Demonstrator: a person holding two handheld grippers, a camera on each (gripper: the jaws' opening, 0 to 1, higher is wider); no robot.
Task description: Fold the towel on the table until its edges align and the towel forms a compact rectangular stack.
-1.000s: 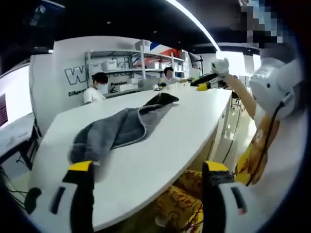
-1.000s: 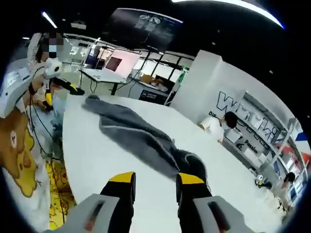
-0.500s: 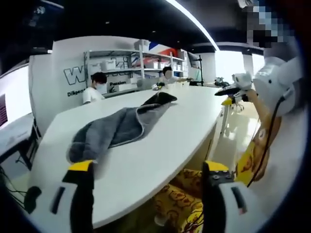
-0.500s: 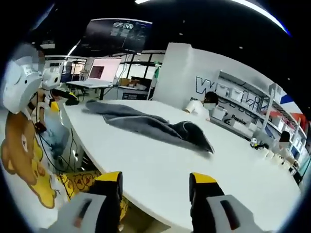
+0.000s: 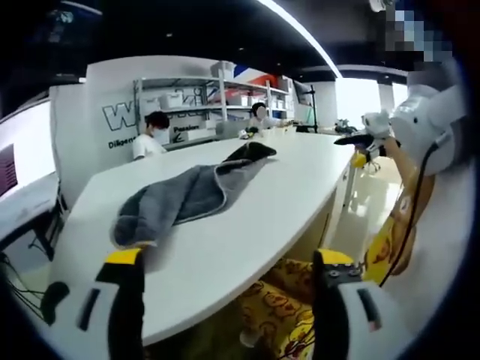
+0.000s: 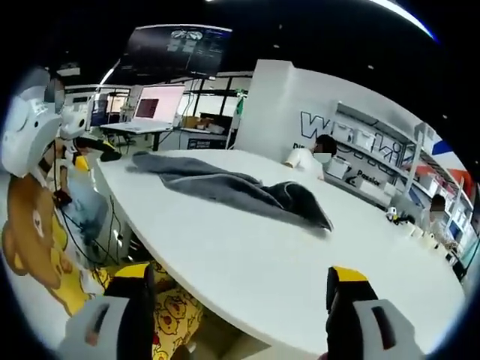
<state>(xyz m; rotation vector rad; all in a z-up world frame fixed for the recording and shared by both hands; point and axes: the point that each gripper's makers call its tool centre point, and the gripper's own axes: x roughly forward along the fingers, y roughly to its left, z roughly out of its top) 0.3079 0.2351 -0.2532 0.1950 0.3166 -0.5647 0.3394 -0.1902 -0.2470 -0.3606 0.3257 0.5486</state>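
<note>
Left gripper view: left gripper [image 5: 223, 262] at bottom of frame, jaws spread wide, nothing between them. Grey towel [image 5: 184, 193] lies crumpled in a long strip across the white table [image 5: 247, 217], centre-left of frame, well beyond the jaws. Right gripper [image 5: 360, 142] at right of frame, off the table edge; its state is not readable from here.

Right gripper view: right gripper [image 6: 238, 292] at bottom, jaws wide apart, empty, hovering at the table [image 6: 247, 262] near edge. Towel [image 6: 232, 189] stretches from upper left toward centre, unfolded and bunched. Left gripper [image 6: 94, 146] at left of frame, beside the towel's far end. Seated person [image 6: 311, 157] behind the table; shelving [image 5: 202, 101] upper centre in left gripper view.
</note>
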